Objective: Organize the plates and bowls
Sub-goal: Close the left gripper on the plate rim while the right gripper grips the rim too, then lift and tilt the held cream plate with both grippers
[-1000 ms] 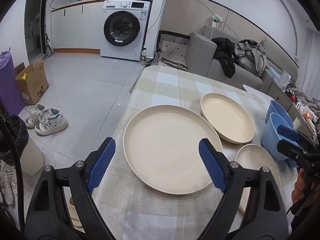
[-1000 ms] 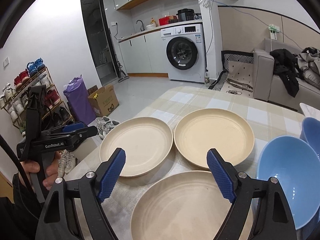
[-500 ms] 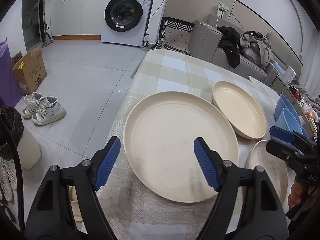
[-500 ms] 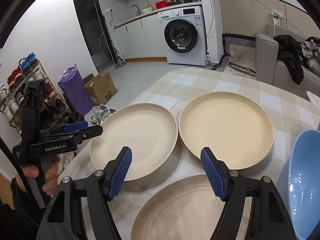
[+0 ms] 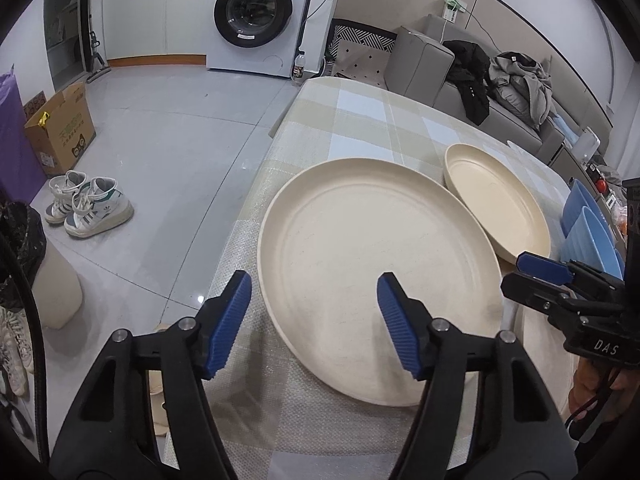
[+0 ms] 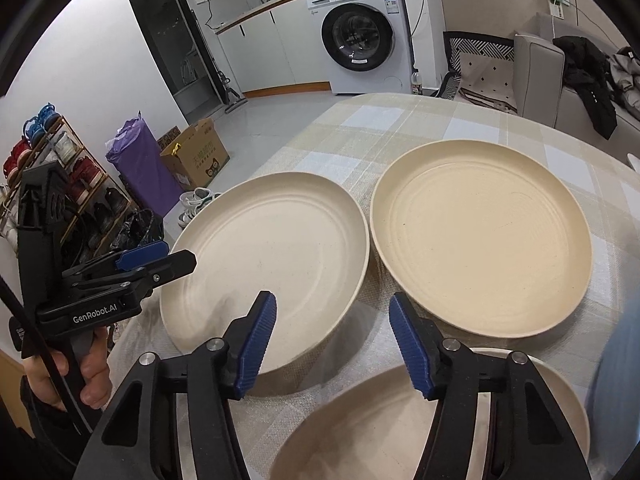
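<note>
Both grippers, left (image 5: 314,322) and right (image 6: 332,346), lower, jaws spread, empty; three cream plates (image 6: 480,240), two blue bowls (image 5: 588,236).

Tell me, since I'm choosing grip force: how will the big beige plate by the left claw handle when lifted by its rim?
The plate looks stiff, holding an even raised rim. Its matte, speckled finish suggests light composite rather than ceramic, so probably not heavy or slippery. Being wide and shallow, it may sag downward from a one-sided pinch by the left claw.

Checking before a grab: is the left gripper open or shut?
Open. The left gripper has its blue pads wide apart, straddling the near rim of the big plate, gripping nothing.
</note>
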Available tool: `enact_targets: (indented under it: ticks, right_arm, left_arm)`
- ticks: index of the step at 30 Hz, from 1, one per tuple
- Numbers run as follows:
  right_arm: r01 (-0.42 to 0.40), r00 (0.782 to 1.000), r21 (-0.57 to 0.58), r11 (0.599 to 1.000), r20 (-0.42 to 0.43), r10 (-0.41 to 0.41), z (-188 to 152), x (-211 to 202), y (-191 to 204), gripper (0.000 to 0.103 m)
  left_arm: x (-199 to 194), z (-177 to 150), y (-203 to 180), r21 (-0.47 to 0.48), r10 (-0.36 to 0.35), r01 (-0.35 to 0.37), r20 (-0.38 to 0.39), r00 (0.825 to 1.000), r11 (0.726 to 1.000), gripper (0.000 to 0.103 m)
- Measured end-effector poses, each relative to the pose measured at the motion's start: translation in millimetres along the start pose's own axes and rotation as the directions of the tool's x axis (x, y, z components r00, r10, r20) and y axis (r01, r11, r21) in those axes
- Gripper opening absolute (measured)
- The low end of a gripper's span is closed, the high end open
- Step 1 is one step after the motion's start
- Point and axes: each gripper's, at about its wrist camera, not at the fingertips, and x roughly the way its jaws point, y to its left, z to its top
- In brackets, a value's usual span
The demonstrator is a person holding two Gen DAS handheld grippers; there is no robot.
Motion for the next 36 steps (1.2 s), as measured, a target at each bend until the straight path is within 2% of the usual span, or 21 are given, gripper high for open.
enact_targets:
  ticks: [9,14,16,22,28,36]
  right_arm:
    - [0.012,0.999,0.0,1.0,-0.032,-0.012,2,21,6,0.054]
    - [0.037,0.998,-0.005,0.999,-0.042,-0.037,2,26,9,0.043]
    - [0.045,0.998,-0.007,0.999,-0.046,-0.045,2,29,9,0.034]
    - [0.071,0.996,-0.01,0.997,-0.047,-0.071,2,30,10,0.027]
    - [0.097,0.994,-0.024,0.995,-0.04,-0.098,1,29,12,0.025]
    - [0.107,0.994,-0.026,0.994,-0.025,-0.108,1,23,14,0.025]
  left_arm:
    - [8,-1,7,-0.011,0.01,-0.01,-0.027,1.0,1.0,0.048]
    - [12,-3,7,-0.005,0.023,-0.023,-0.039,0.999,1.0,0.04]
    - [13,-3,8,-0.011,0.031,-0.031,-0.041,0.999,0.999,0.034]
    - [17,-4,12,-0.015,0.053,-0.054,-0.058,0.997,0.998,0.021]
    - [18,-5,7,0.018,0.085,-0.084,-0.051,0.995,0.996,0.02]
    - [7,-4,6,0.032,0.086,-0.085,-0.025,0.996,0.996,0.02]
